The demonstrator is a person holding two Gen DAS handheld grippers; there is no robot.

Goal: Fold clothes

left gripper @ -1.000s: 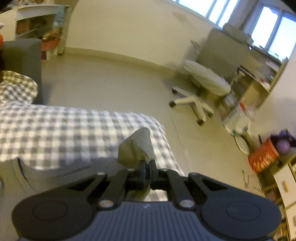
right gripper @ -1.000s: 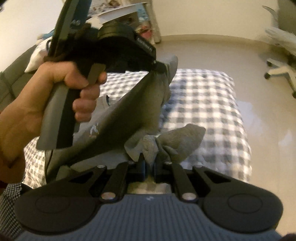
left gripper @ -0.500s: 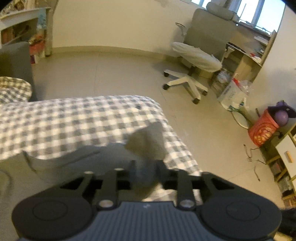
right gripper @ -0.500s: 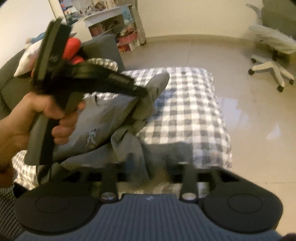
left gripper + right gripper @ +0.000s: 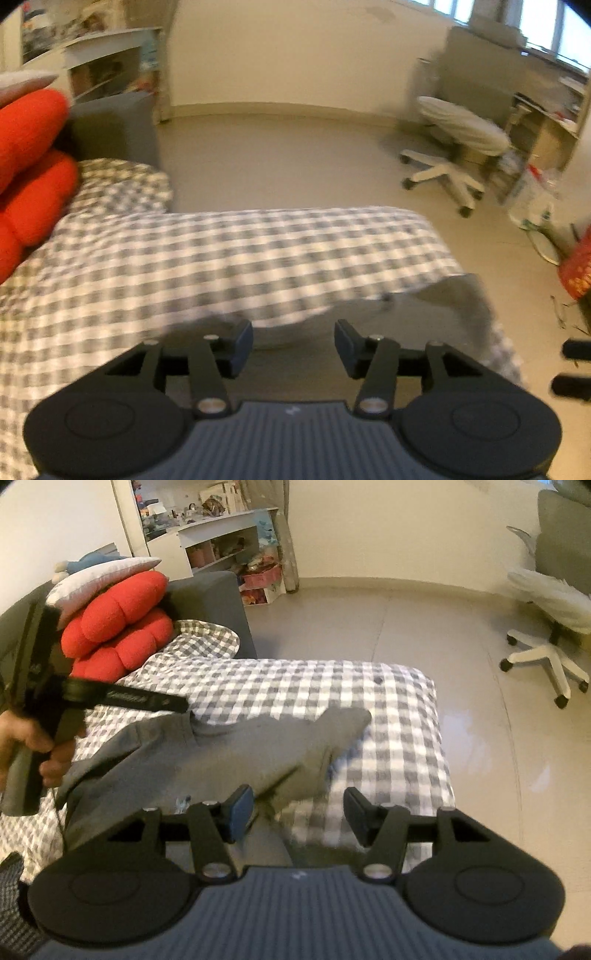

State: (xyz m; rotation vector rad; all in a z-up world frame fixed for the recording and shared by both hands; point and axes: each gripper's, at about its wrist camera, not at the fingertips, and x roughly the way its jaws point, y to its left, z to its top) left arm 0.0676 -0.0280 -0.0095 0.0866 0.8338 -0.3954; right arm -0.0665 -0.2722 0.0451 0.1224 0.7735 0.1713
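Note:
A grey garment [image 5: 236,753] lies spread on the grey-and-white checked cover [image 5: 332,686] of the bed. In the left wrist view its edge [image 5: 454,299] lies blurred near the bed's right corner. My left gripper [image 5: 293,345] is open and empty just above the cloth. It also shows in the right wrist view [image 5: 110,698], held in a hand over the garment's left part. My right gripper [image 5: 298,814] is open and empty above the garment's near edge.
Red cushions [image 5: 118,627] and a grey pillow lie at the bed's far left by a dark sofa arm [image 5: 218,602]. A white swivel chair [image 5: 546,627] stands on the tiled floor to the right. Shelves [image 5: 221,542] line the far wall. A red bin [image 5: 576,269] stands at right.
Both grippers have opened and let go of the grey garment. It has dropped and now lies spread on the bed. The left gripper has moved left and lower.

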